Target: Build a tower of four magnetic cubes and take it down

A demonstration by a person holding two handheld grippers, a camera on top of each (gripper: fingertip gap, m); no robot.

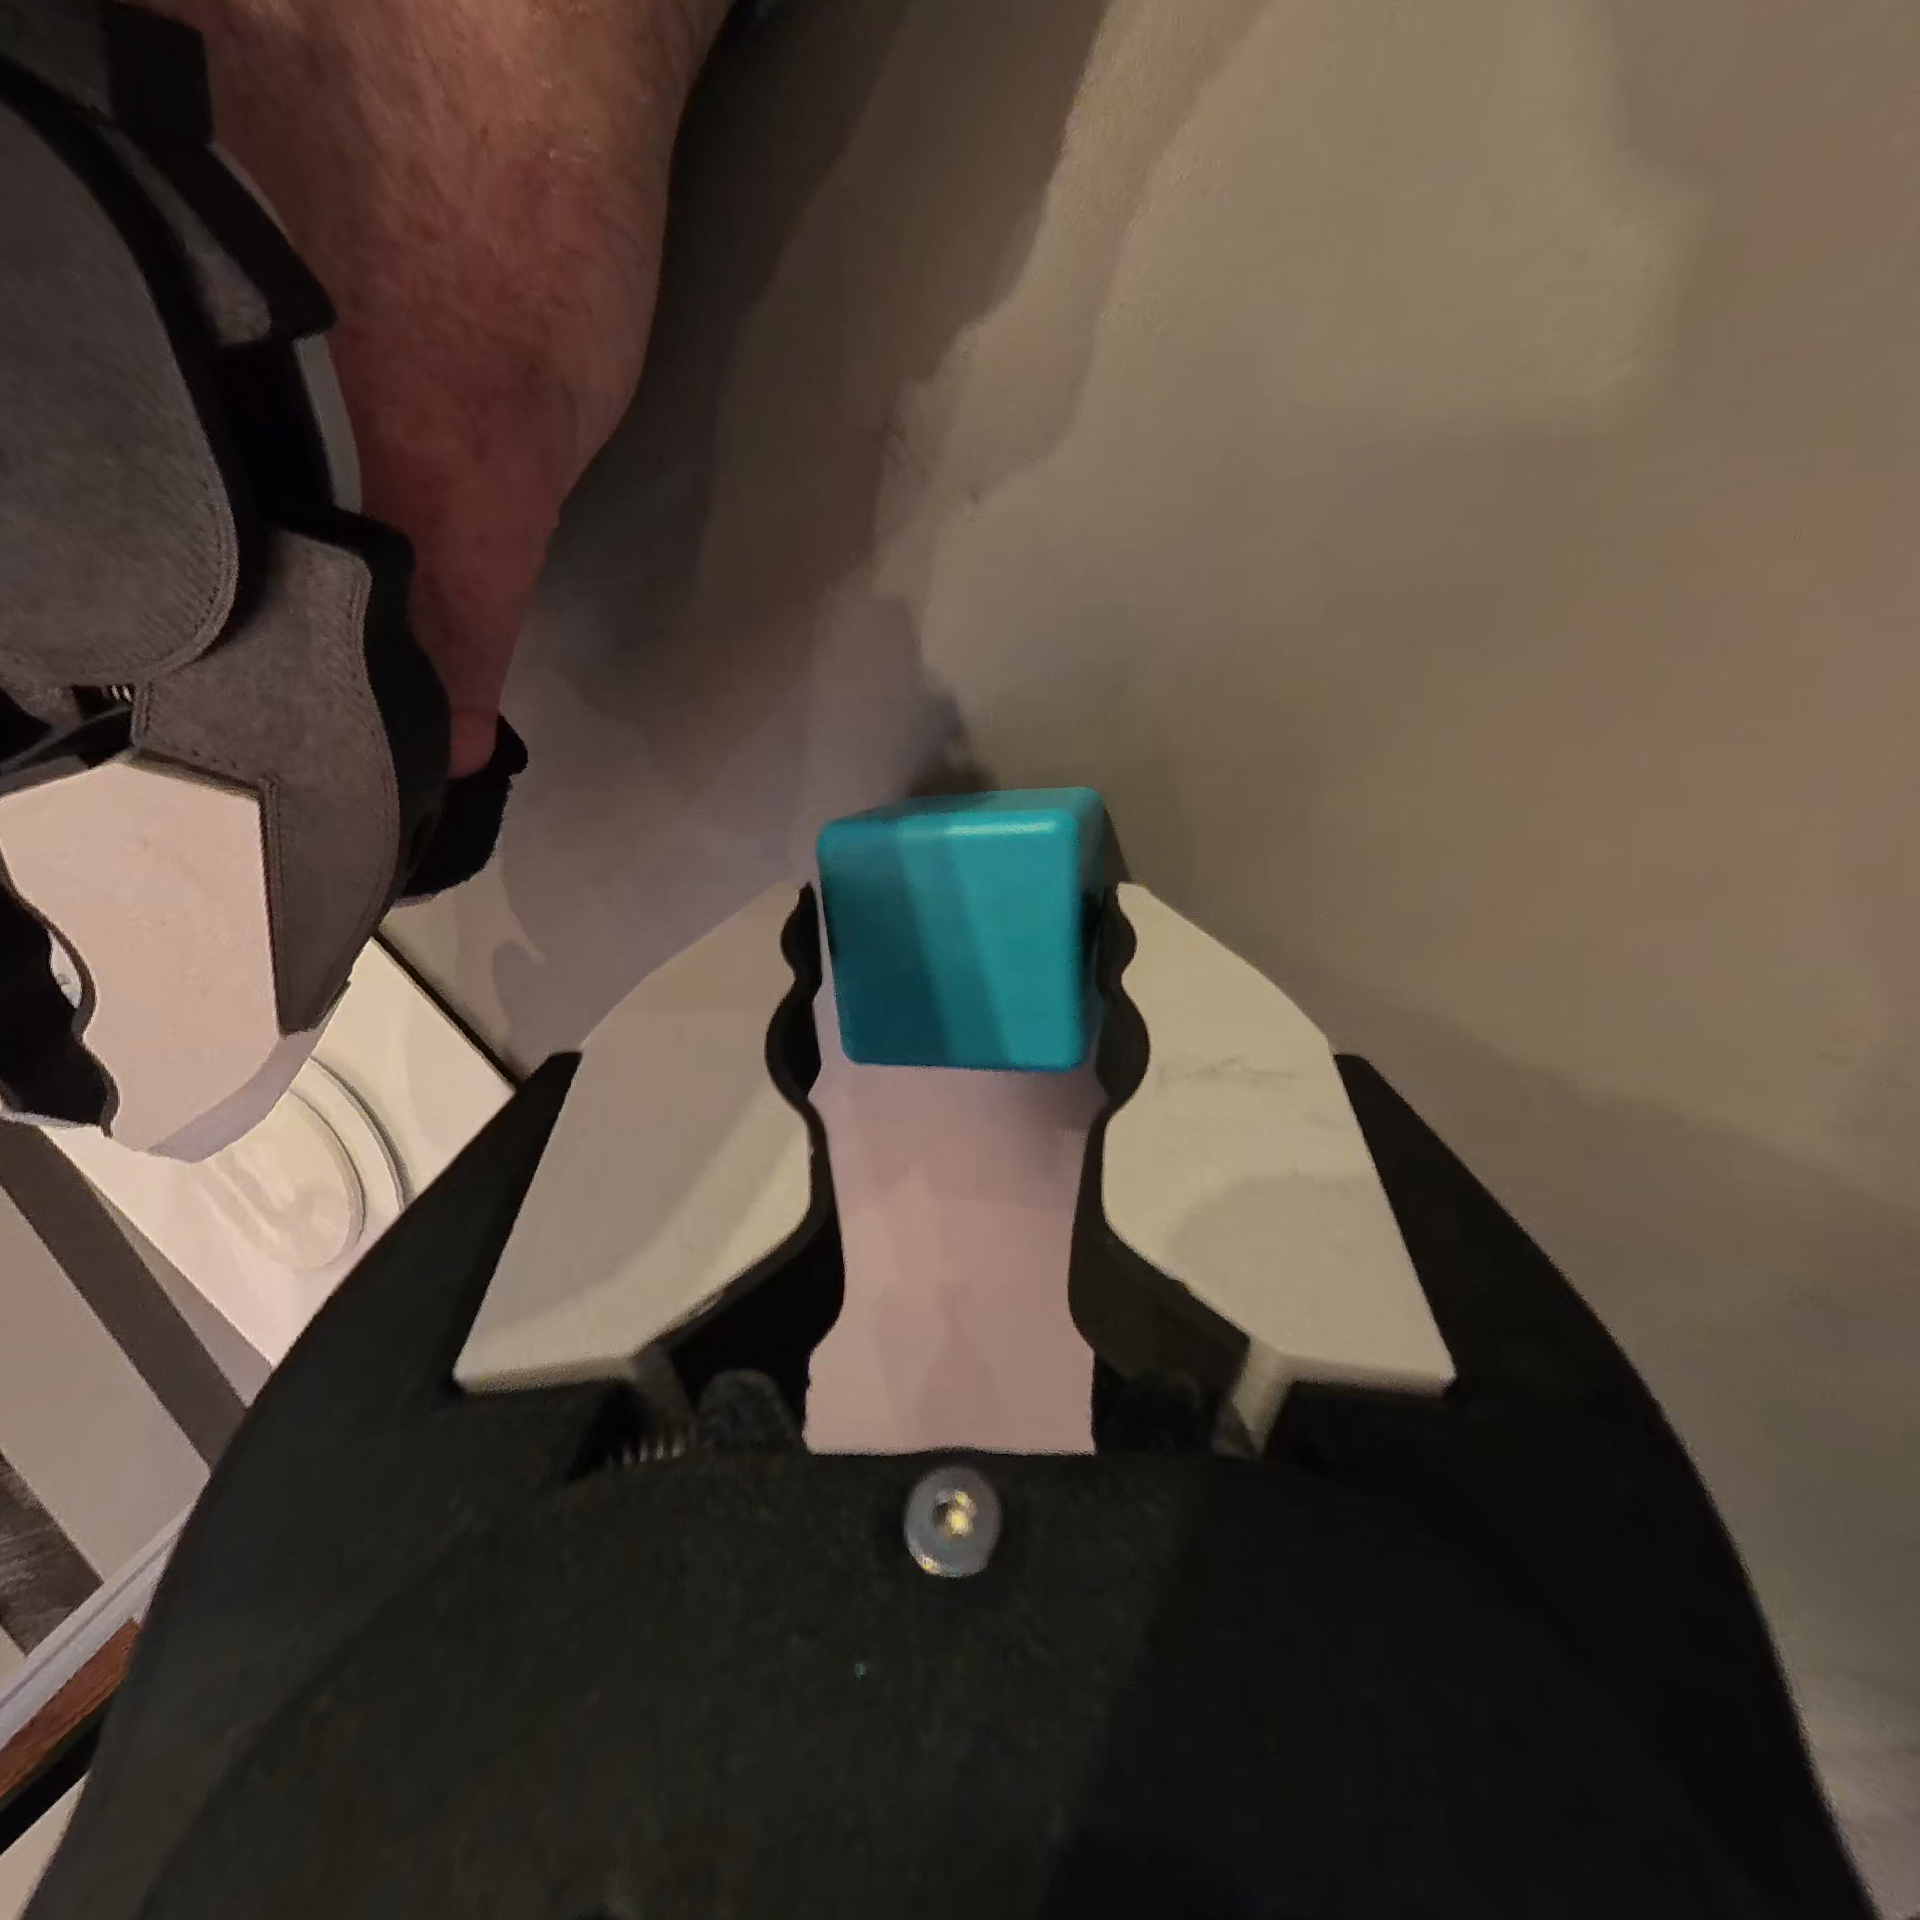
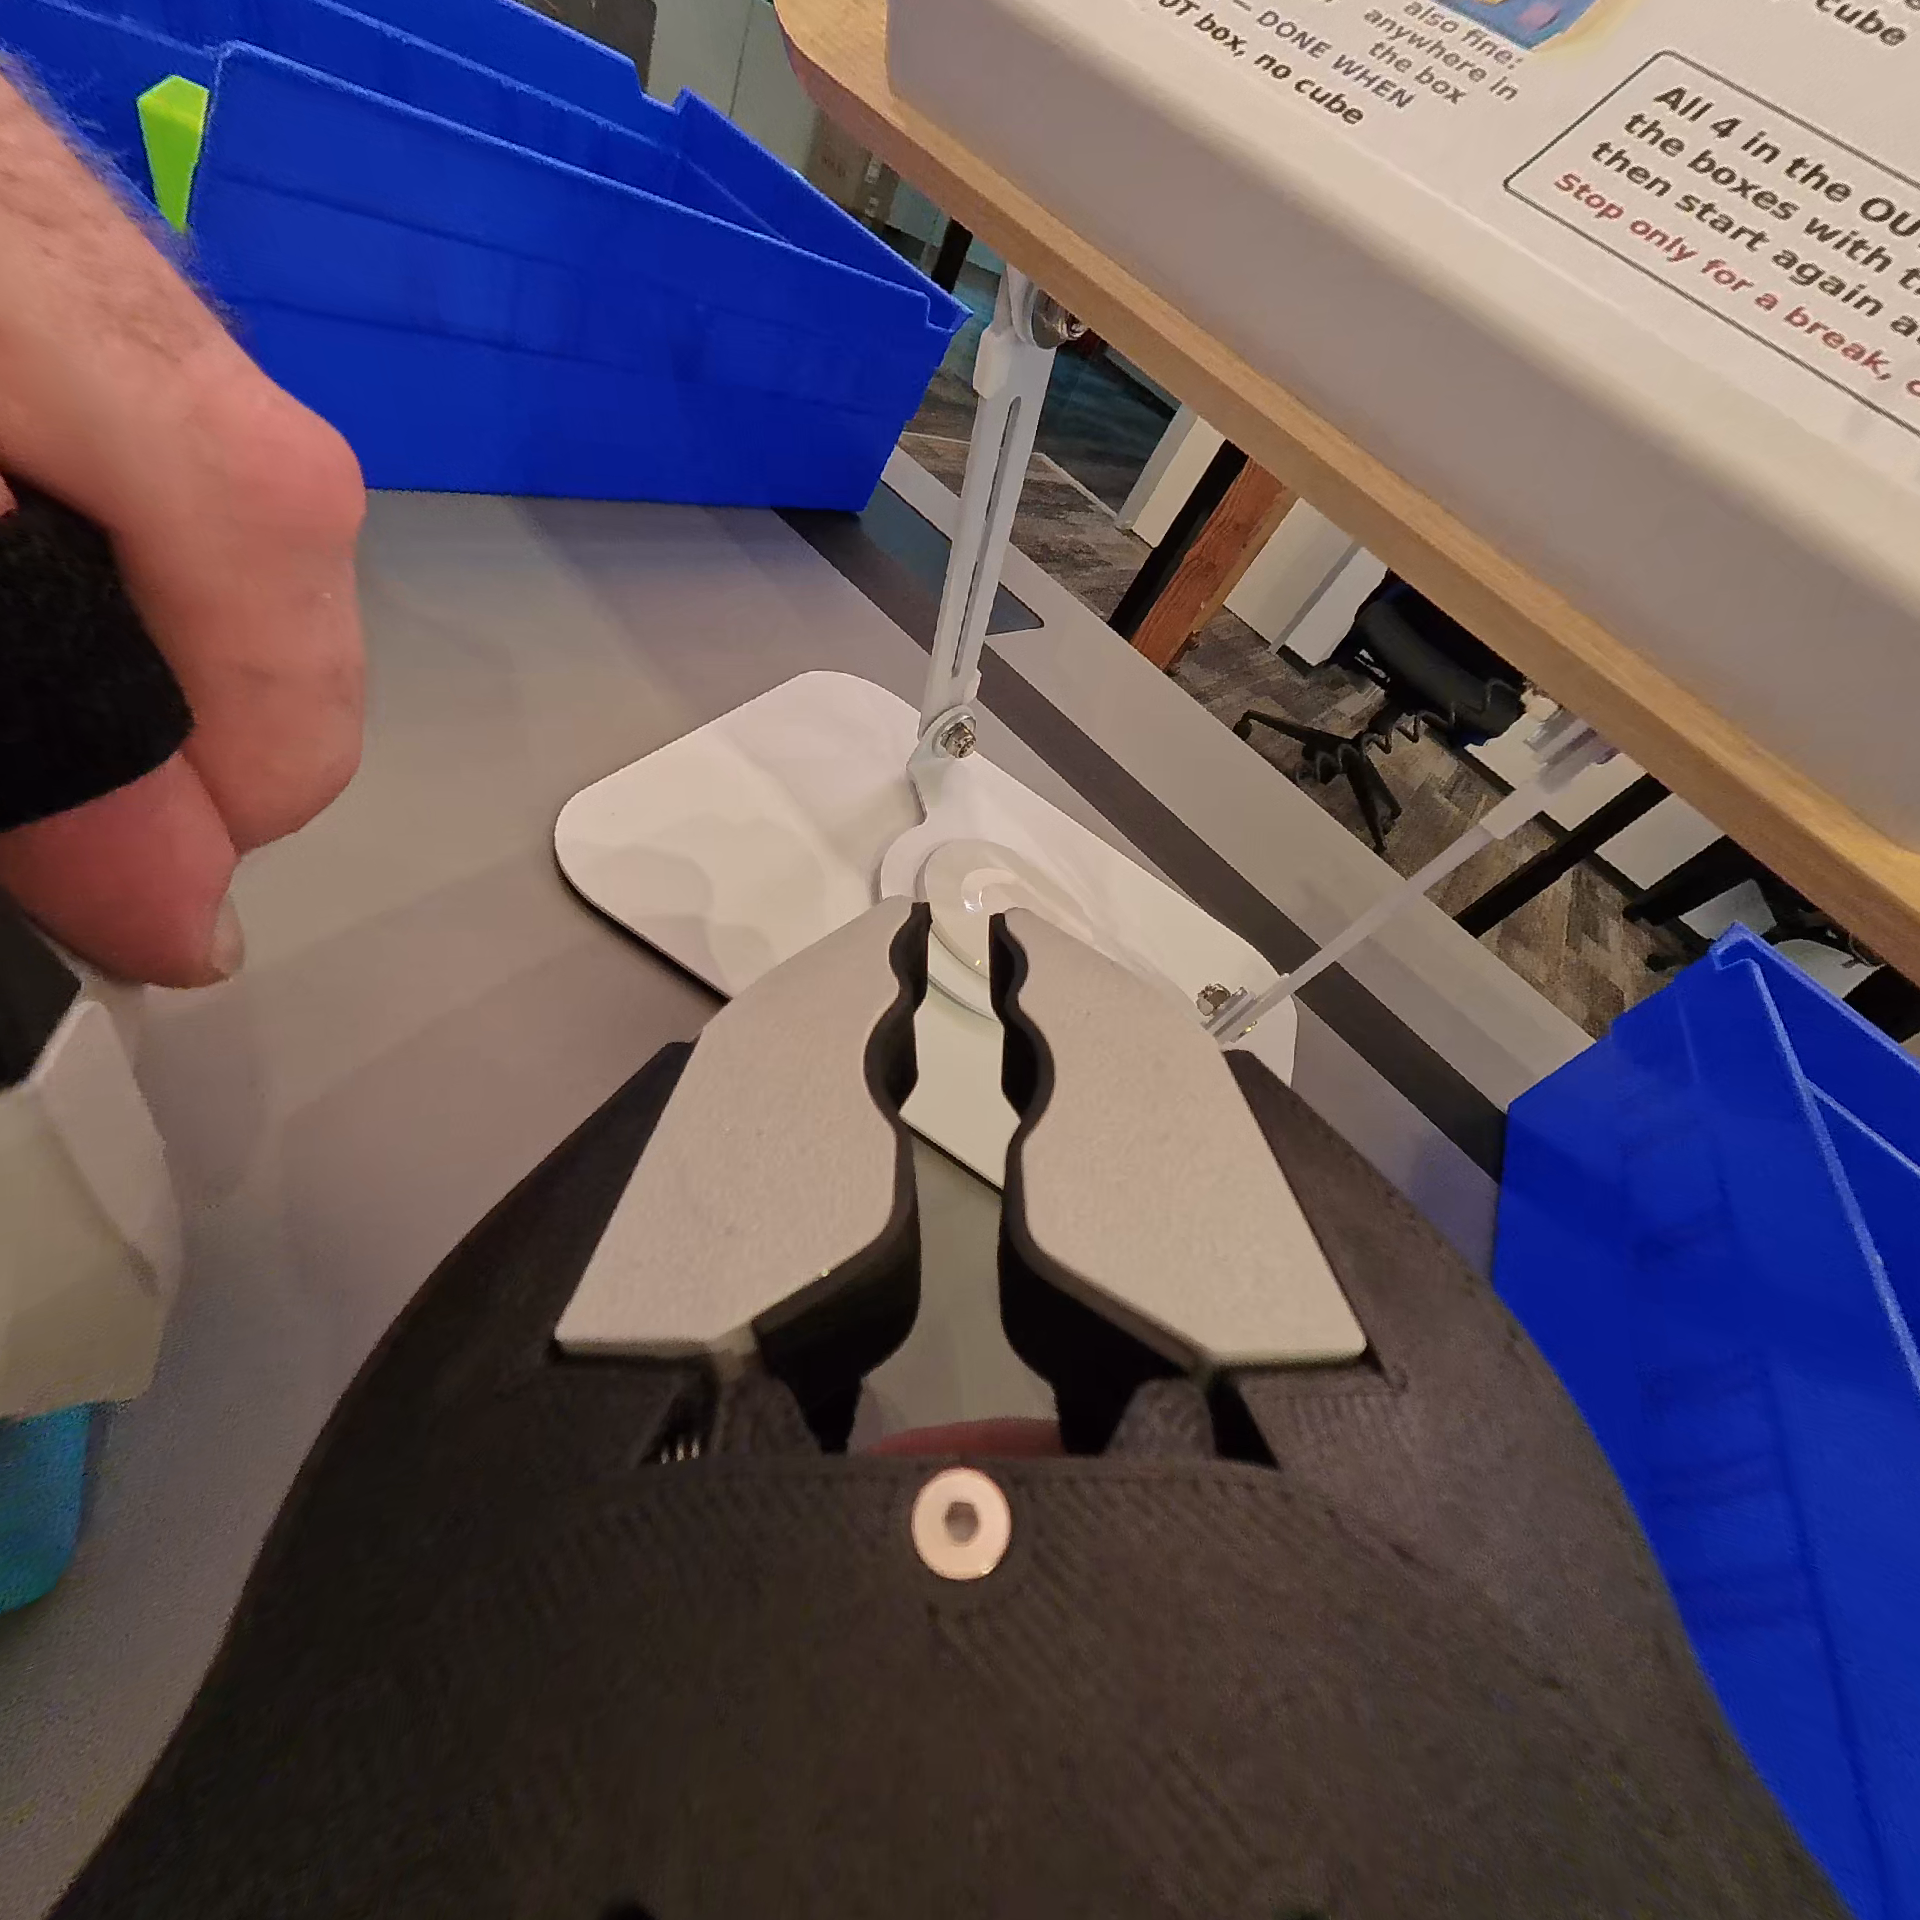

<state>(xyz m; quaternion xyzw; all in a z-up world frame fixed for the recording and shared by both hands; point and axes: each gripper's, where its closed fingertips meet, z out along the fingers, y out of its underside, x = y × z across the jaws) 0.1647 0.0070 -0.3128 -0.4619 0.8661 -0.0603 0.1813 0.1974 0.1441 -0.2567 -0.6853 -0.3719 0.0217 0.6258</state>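
Note:
In the left wrist view my left gripper (image 1: 961,920) is shut on a teal cube (image 1: 961,966), held by its two sides at the fingertips over the grey table (image 1: 1455,623). The same cube shows at the left edge of the right wrist view (image 2: 36,1496), under the left gripper's white finger (image 2: 73,1195) and the person's hand (image 2: 177,520). My right gripper (image 2: 956,935) is shut with only a narrow slit between the jaws and holds nothing. It hangs over a white stand base (image 2: 727,821). It also shows in the left wrist view (image 1: 177,831), to the upper left. A green cube (image 2: 171,145) sits in a blue bin (image 2: 540,343).
Another blue bin (image 2: 1714,1351) stands at the right. A tilted wooden board with a printed sheet (image 2: 1455,260) hangs above on the white stand's arm (image 2: 982,520). The stand base also shows in the left wrist view (image 1: 343,1143). Office chairs and floor lie beyond the table edge.

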